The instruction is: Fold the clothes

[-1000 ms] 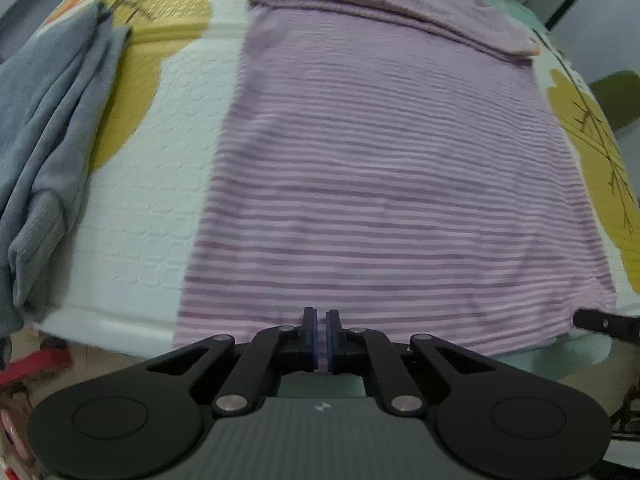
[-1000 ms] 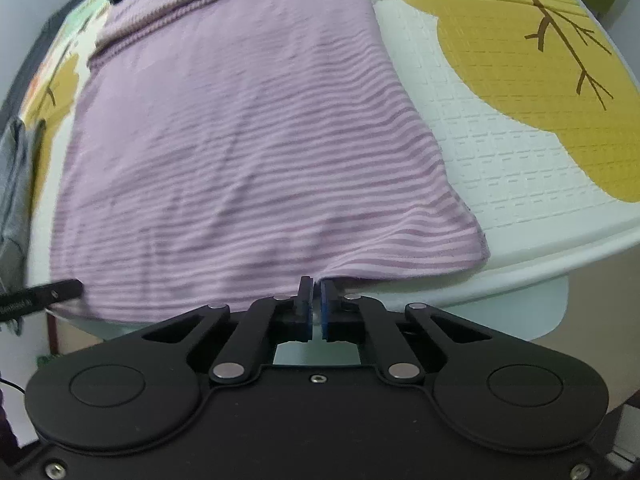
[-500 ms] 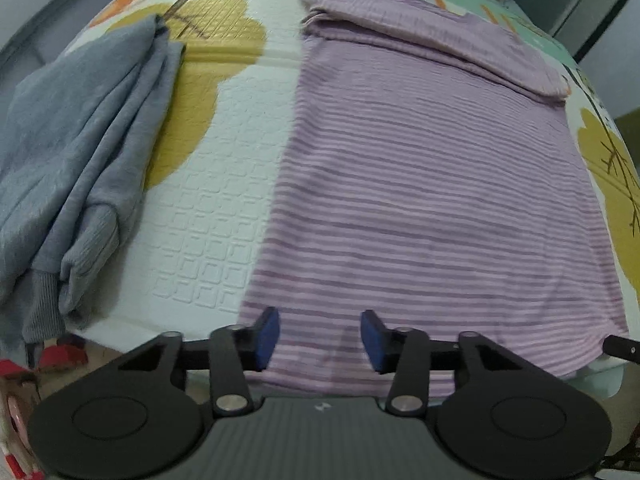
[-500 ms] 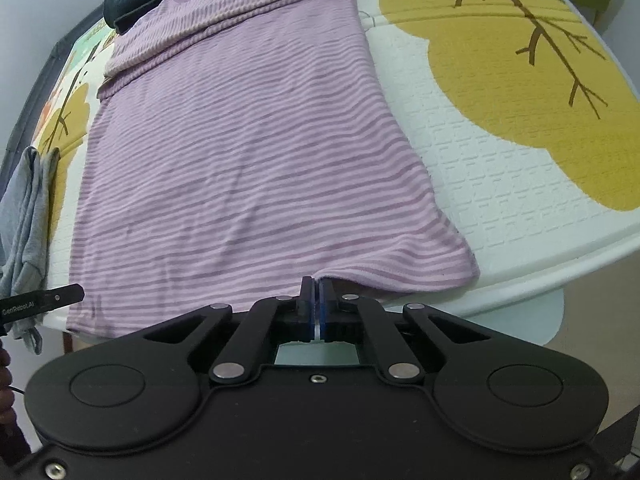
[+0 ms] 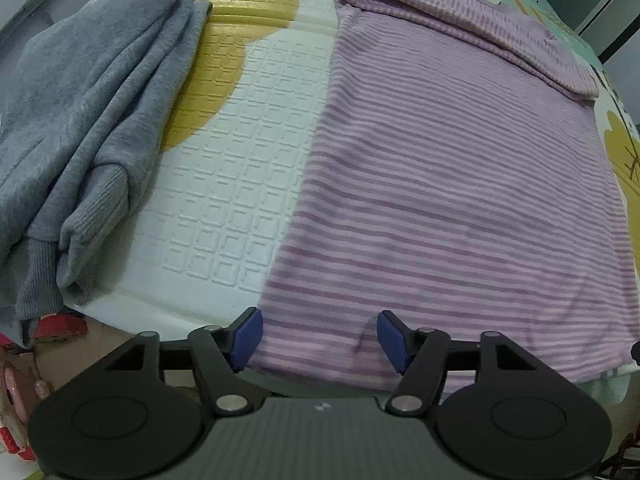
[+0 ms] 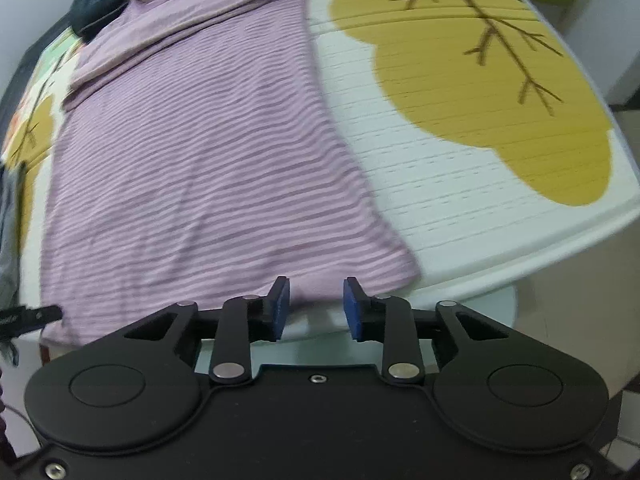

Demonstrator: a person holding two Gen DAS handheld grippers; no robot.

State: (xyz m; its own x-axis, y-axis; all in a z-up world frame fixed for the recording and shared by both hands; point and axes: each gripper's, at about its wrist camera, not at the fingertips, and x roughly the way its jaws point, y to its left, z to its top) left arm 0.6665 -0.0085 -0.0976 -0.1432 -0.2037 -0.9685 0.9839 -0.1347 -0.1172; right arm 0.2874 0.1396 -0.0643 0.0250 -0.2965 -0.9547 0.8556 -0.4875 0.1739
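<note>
Purple striped shirt (image 5: 460, 184) spread flat on a white embossed mat (image 5: 240, 184) printed with yellow trees, sleeves folded across at the far end, near hem hanging just over the mat's front edge. Left gripper (image 5: 319, 334) over the hem near its left corner, blue pads parted and widening, cloth below but unpressed; right gripper (image 6: 316, 308) at the hem near the right corner, jaws narrower yet also opening, nothing pinched. Crumpled grey sweater (image 5: 80, 128) on the mat left of the shirt, apart from it.
</note>
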